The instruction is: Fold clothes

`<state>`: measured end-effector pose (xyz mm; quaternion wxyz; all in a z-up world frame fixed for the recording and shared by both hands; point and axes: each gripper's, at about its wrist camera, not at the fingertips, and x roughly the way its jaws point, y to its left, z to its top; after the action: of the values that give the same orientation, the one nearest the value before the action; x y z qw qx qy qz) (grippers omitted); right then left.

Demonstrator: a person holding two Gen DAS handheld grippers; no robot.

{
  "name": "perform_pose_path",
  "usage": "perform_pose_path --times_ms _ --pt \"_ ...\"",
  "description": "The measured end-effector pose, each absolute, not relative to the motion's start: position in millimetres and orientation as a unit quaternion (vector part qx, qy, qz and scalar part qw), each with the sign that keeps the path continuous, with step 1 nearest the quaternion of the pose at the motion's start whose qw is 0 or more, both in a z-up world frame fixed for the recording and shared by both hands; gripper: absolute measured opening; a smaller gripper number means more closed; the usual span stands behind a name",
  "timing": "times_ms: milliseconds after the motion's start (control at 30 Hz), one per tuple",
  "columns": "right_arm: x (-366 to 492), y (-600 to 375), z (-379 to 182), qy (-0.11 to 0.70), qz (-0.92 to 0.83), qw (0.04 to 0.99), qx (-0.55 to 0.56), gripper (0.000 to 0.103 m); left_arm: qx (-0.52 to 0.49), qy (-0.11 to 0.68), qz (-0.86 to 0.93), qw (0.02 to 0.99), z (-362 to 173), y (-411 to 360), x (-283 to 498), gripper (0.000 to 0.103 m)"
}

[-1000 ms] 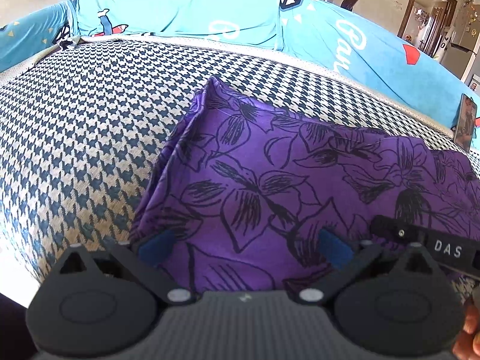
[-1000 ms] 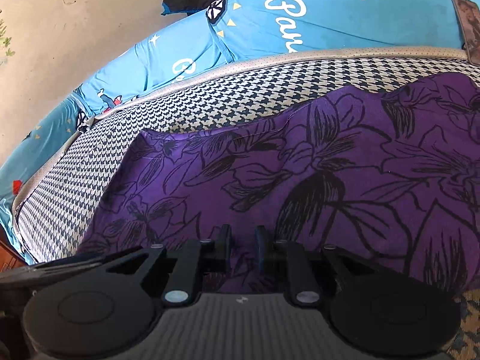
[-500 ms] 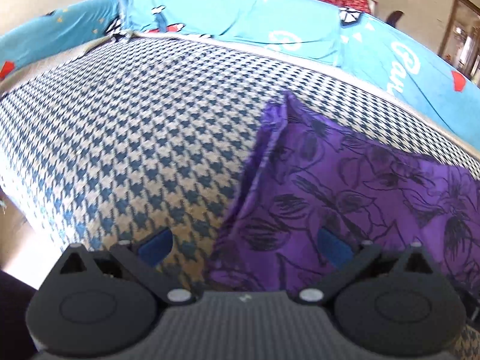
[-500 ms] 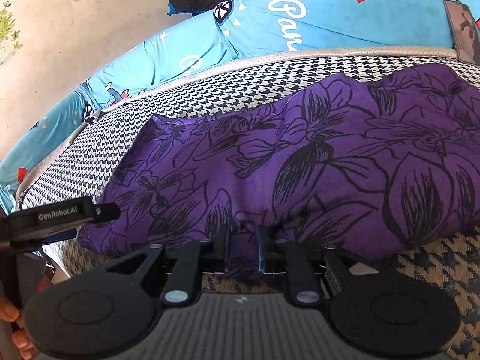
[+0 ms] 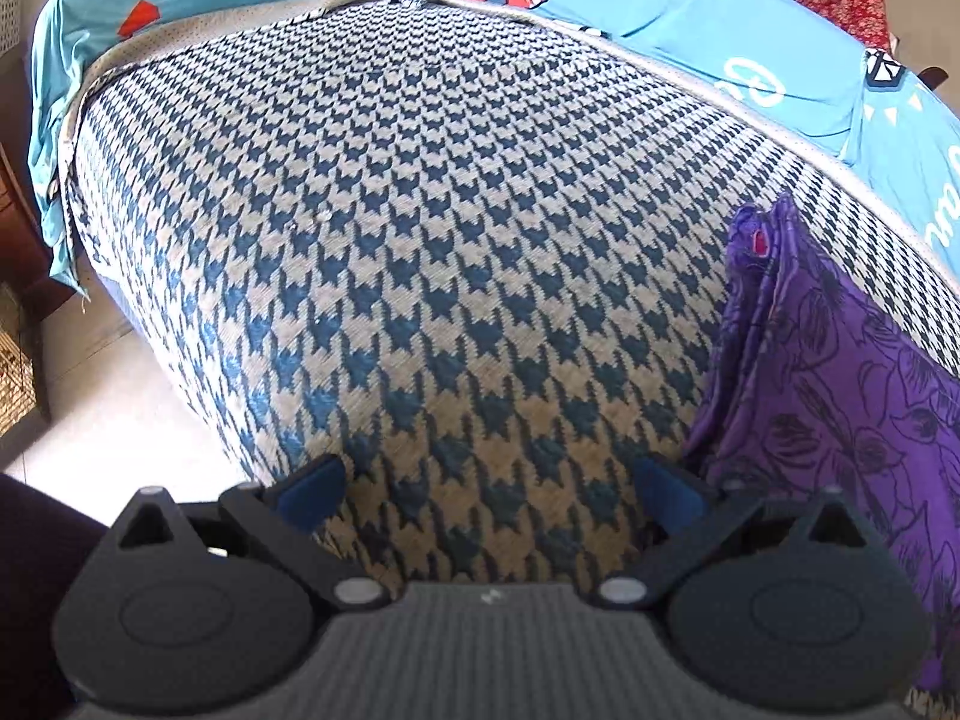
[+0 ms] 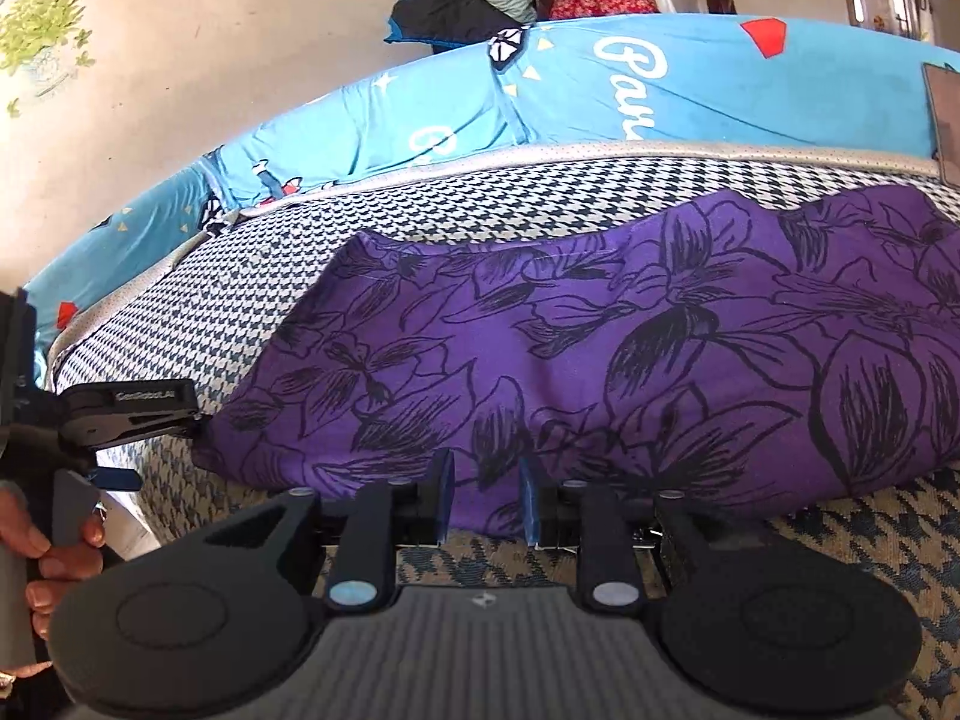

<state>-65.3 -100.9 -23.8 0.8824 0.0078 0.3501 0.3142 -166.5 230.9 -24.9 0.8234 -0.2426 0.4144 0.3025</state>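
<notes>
A bed covered in a navy-and-cream houndstooth woven blanket [image 6: 264, 312], with a bright blue printed sheet [image 6: 690, 90] along its far side, carries the folded purple garment with black line-drawn flowers [image 6: 600, 372] as a thick, rumpled, layered slab toward the near edge. The right hand-held gripper [image 6: 485, 501] sits at the garment's near edge, its blue-padded jaws opening with the cloth's hem between them. The left hand-held gripper [image 5: 489, 489] is spread wide and empty over bare blanket, the garment's stacked edge just to its right.
</notes>
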Motion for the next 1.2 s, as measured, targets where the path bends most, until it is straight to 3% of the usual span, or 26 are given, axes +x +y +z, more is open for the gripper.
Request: perform_pose_path --times_ms 400,633,867,1000,1200 --pt "-99.9 -42.8 -19.6 0.305 0.411 0.855 -0.082 0.031 -0.212 0.408 0.250 0.852 19.9 228.0 -152.2 0.103" --pt "-115.7 -13.7 -26.2 0.288 0.448 0.836 -0.133 0.031 -0.145 0.455 0.161 0.864 42.3 241.0 -116.2 0.103" --pt "-120.2 14.9 -27.3 0.264 0.482 0.816 -0.180 0.032 -0.198 0.476 0.117 0.849 28.3 258.2 -98.8 0.103" --pt "-115.9 27.8 -29.1 0.248 0.494 0.808 -0.204 0.040 -0.214 0.481 0.110 0.843 22.9 259.0 -95.1 0.103" --pt "-114.4 46.7 -38.3 0.213 0.509 0.790 -0.268 0.040 -0.188 0.486 0.114 0.846 19.8 253.3 -85.1 0.103"
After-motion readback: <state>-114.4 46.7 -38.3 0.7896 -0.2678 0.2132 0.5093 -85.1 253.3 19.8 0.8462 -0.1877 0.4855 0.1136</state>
